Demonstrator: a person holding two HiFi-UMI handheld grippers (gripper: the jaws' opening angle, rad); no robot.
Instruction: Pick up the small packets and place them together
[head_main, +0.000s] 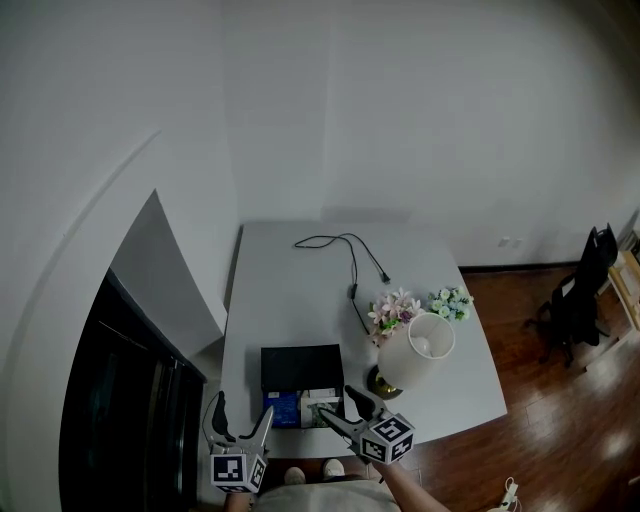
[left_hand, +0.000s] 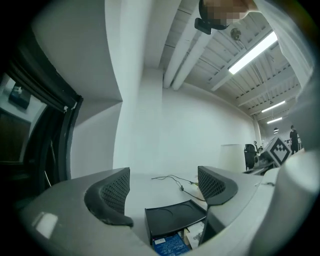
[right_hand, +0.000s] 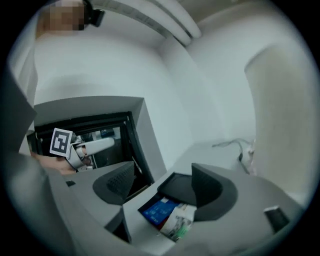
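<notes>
Right gripper: I see my right gripper (right_hand: 162, 185) with its jaws standing wide apart and nothing pressed between the pads. In the head view it (head_main: 338, 402) comes in from the lower right and slants toward the table's near edge.
Under the right jaws: two small packets lie on the table below the gap, neither one gripped.
Blue packet: the blue packet (right_hand: 159, 210) lies flat at the near edge of the table, on the left of the pair (head_main: 283, 408).
White-and-green packet: the white-and-green packet (right_hand: 179, 222) lies just beside the blue one, on its right, and the two look to be touching (head_main: 320, 405).
Left gripper: my left gripper (left_hand: 162, 187) is also spread wide and empty, with only tabletop showing between its jaws. In the head view it (head_main: 243, 410) sits just left of the blue packet, at the table's near-left corner.
Black tray: a flat black tray (head_main: 301, 367) sits directly behind the packets, and its near edge meets them.
Table: the white table (head_main: 300, 290) is mostly bare on the far half.
Lamp: a lamp (head_main: 415, 350) with a white shade stands to the right of the tray.
Flowers: two small bunches of flowers (head_main: 395, 310) sit behind the lamp.
Cable: a thin dark cable (head_main: 345, 262) snakes across the far part of the table toward the flowers.
Room: a dark chair (head_main: 585, 290) stands well apart on the wooden floor (head_main: 560, 400) at the right.
</notes>
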